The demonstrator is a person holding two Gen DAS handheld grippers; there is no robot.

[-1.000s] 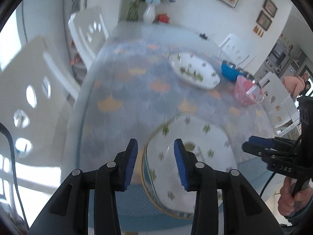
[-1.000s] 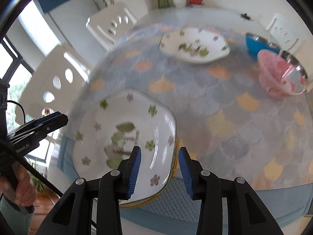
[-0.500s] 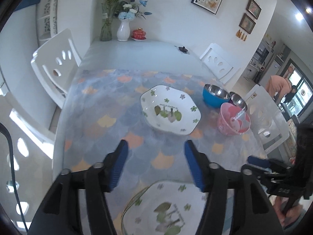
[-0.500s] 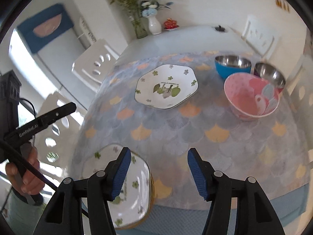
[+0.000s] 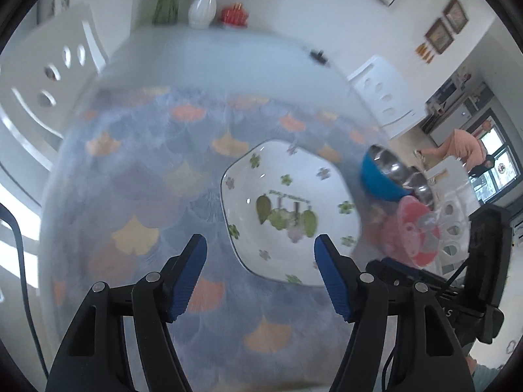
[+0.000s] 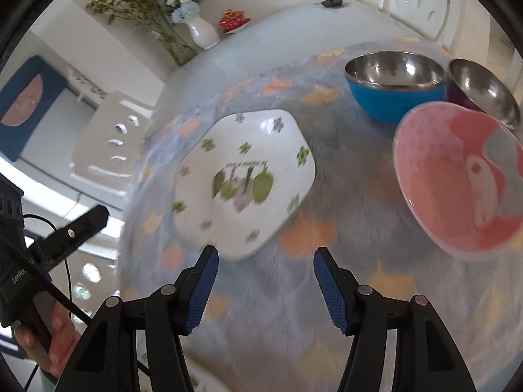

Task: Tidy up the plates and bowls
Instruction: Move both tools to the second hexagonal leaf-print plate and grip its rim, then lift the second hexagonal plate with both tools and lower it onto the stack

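Observation:
A white floral plate (image 5: 287, 209) lies on the patterned tablecloth (image 5: 157, 202), just beyond my open, empty left gripper (image 5: 260, 261). It also shows in the right wrist view (image 6: 242, 179), just ahead of my open, empty right gripper (image 6: 264, 277). A pink bowl (image 6: 457, 176) sits to the right of the plate, with a blue bowl (image 6: 395, 88) and a steel bowl (image 6: 483, 88) behind it. The pink bowl (image 5: 415, 232) and the blue bowl (image 5: 382, 176) also show in the left wrist view. The rim of a second plate (image 6: 209, 382) peeks out under the right gripper.
White chairs (image 5: 49, 75) stand around the table. A white vase with flowers (image 6: 199, 32) and a small red dish (image 6: 233, 21) stand at the far end. A small black object (image 6: 330, 1) lies at the far right. A person in orange (image 5: 461, 147) stands in the background.
Both grippers have moved forward toward the far floral plate and opened wider. The near plate has dropped out of the left wrist view and nearly out of the right.

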